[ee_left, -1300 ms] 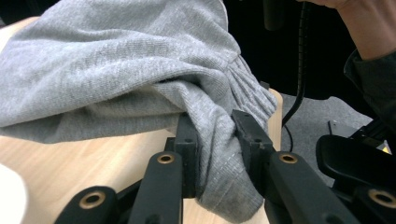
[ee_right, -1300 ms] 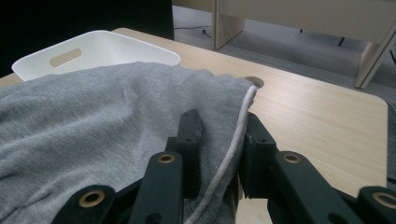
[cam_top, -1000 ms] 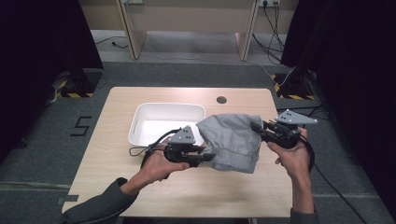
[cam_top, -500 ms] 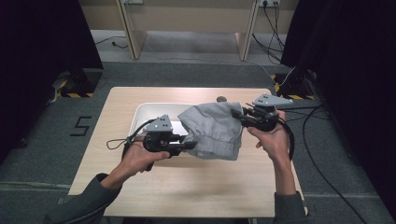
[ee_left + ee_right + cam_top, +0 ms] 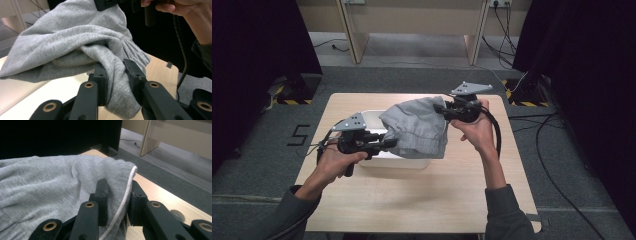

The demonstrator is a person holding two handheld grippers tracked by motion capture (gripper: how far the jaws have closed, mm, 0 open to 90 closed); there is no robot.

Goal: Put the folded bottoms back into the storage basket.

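The wooden table is the biggest thing here. A white tub sits on it. A grey sweater hangs in the air over the tub, stretched between the two hands. It has a white cord at its edge and a ribbed cuff. The left gripper pinches a bunch of the cloth tight near the cuff. The right gripper pinches the edge with the cord, higher up.

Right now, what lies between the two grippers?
In the high view, the grey garment spans from left gripper to right gripper, over the white tub.
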